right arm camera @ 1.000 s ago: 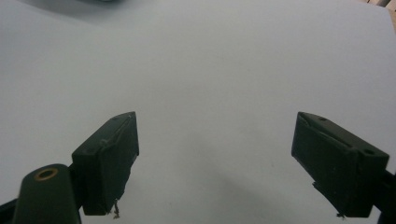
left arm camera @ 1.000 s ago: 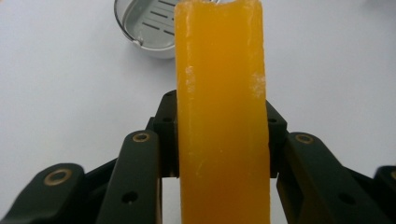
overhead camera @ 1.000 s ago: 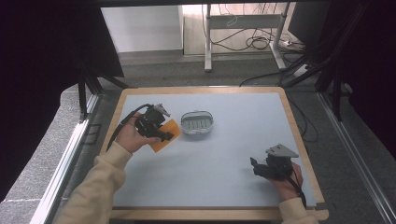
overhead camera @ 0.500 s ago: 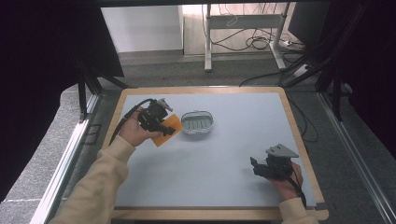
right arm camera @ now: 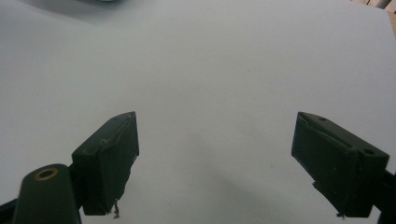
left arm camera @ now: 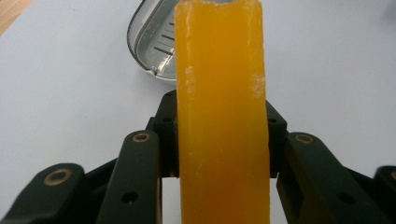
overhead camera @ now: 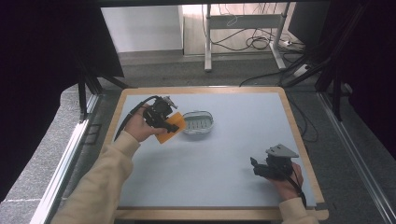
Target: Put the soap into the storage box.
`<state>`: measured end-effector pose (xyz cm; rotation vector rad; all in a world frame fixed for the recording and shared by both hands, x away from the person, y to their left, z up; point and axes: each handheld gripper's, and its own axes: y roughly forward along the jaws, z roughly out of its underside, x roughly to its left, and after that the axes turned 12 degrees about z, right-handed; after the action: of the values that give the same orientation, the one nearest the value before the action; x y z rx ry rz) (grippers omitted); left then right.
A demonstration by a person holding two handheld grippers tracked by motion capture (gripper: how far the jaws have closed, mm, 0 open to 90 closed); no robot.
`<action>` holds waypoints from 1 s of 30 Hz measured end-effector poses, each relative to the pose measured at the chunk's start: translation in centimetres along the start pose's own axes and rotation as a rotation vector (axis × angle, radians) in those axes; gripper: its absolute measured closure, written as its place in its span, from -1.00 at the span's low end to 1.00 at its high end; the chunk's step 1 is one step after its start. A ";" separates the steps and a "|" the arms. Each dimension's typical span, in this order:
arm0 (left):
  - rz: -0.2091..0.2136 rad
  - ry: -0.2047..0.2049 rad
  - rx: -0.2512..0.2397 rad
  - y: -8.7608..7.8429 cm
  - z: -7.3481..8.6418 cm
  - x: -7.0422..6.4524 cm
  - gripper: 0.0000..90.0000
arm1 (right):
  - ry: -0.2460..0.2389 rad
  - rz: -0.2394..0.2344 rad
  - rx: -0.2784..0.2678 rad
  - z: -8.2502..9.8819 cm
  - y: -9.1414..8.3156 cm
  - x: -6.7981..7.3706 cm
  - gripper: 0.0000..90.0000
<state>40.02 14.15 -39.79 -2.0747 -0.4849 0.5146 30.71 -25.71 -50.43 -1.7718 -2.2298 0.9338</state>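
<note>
Orange soap bar (left arm camera: 222, 116) is up off the tabletop (overhead camera: 233, 154), clamped in the left tool (overhead camera: 164, 119), its jaws closed onto the bar's two long faces. In the left gripper view the bar runs straight out between them, its long axis in line with the tool and its far end just overlapping the near rim of the metal soap dish (left arm camera: 154, 42). That's the relation to watch: the dish lies ahead of the bar's tip and a little to one side, so the likely next move, as I read it, is a short carry forward and a lowering into the tray. From above, the bar (overhead camera: 169, 127) sits just beside the dish (overhead camera: 198, 122) near the far left of the tabletop, not yet over it. The left hand (overhead camera: 140, 128) is by far the nearer. The right tool (overhead camera: 264, 168) waits well apart at the near right; its jaws stand wide with nothing between them, only bare tabletop ahead.
</note>
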 end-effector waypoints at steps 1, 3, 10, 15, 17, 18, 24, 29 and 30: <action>-0.002 0.002 0.003 0.1 -0.1 0.1 0.38 | 0.000 0.000 0.000 0.0 0.0 0.0 -0.66; -0.003 0.005 0.013 0.2 -0.2 0.2 0.38 | -0.002 0.000 0.000 0.0 0.0 0.0 -0.66; 0.000 0.009 0.021 0.6 -0.5 0.9 0.38 | -0.003 0.002 0.002 0.0 0.0 0.0 -0.66; 0.005 0.006 0.024 0.8 -0.8 1.1 0.38 | -0.004 0.001 0.003 0.0 0.1 0.0 -0.66; 0.011 0.010 0.029 0.9 -1.0 1.1 0.38 | -0.006 0.001 0.003 0.0 0.1 0.1 -0.66; 0.010 0.014 0.033 0.9 -1.2 1.1 0.38 | -0.007 0.001 0.003 0.0 0.1 0.1 -0.66; 0.006 0.031 0.033 0.8 -2.2 0.9 0.38 | -0.010 -0.001 0.006 0.0 0.1 0.2 -0.66; 0.006 0.043 0.039 1.0 -3.1 1.1 0.38 | -0.011 0.000 0.005 0.0 0.1 0.2 -0.66; 0.007 0.046 0.042 1.2 -3.3 1.1 0.38 | -0.011 0.000 0.005 0.0 0.1 0.2 -0.66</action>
<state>42.90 11.88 -39.33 -2.0445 -0.4365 0.4759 30.71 -25.55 -50.52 -1.7682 -2.2320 0.9507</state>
